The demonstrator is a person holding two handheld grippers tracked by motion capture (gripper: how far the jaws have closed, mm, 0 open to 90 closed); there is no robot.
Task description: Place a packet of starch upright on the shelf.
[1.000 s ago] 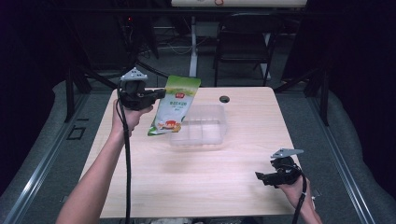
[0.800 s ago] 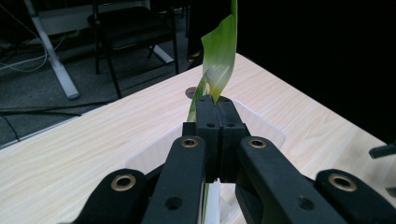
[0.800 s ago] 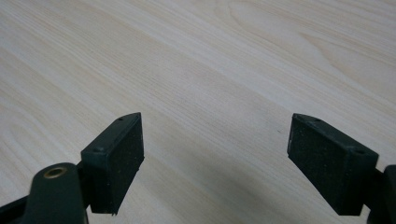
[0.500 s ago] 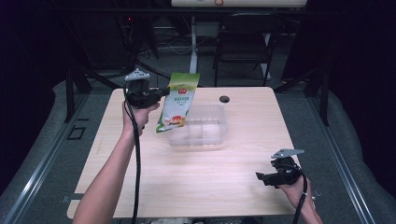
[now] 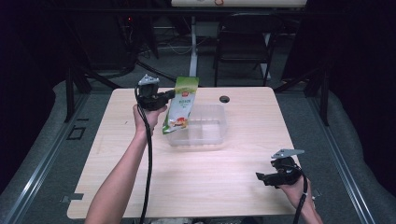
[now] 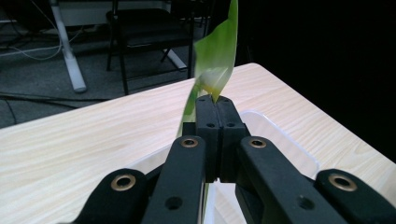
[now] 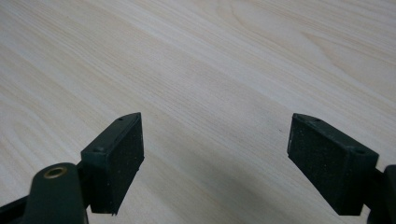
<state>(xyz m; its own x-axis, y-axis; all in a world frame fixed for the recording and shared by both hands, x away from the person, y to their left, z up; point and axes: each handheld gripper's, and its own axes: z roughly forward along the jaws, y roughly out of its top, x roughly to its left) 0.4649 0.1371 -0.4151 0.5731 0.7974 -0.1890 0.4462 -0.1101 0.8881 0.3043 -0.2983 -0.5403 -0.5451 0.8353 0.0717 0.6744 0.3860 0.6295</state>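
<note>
A green and white snack bag (image 5: 180,105) hangs upright over the left edge of a clear plastic tub (image 5: 211,135) at the table's middle. My left gripper (image 5: 169,97) is shut on the bag's left side, held above the table. In the left gripper view the closed jaws pinch the thin green bag edge (image 6: 215,60), with the clear tub's rim (image 6: 289,144) below. My right gripper (image 5: 260,178) rests low near the table's front right corner, open. Nothing lies between its two black pads (image 7: 116,158) but bare wood.
The light wooden table (image 5: 121,154) has a small black round cap (image 5: 224,99) near its far edge. A dark chair (image 5: 243,42) and a white desk leg (image 5: 193,46) stand on the floor beyond the table. Dark curtains flank both sides.
My left gripper has carried the bag a little to the right, further over the tub. The right gripper has stayed where it was.
</note>
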